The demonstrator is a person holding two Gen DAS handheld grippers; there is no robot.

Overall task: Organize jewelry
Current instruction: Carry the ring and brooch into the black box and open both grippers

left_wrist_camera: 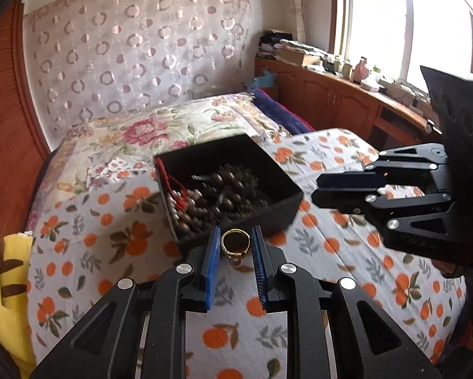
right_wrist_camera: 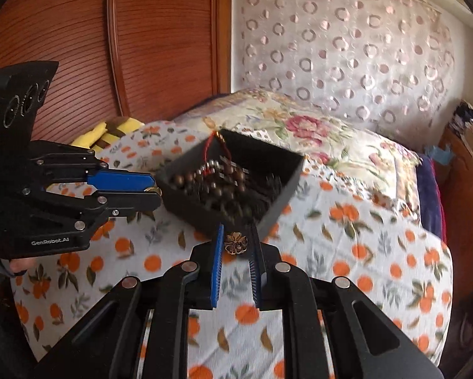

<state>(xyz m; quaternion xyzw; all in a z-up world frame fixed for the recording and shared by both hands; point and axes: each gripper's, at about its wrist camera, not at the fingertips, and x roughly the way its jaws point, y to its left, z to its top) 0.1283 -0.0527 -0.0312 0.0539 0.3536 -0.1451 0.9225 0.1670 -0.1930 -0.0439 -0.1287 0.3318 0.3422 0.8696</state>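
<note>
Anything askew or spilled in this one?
Nothing spilled. The black box sits tilted on the rumpled bedspread, with a red cord draped over its rim. The left claw grips a gold ring; the right claw grips a bronze flower piece.

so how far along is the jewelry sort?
Done: beads and a red cord already lie in the black box. In hand: the left gripper holds a gold ring; the right gripper holds a bronze flower piece. Both sit just short of the box. Left: drop both in. No other loose jewelry shows on the bedspread.
</note>
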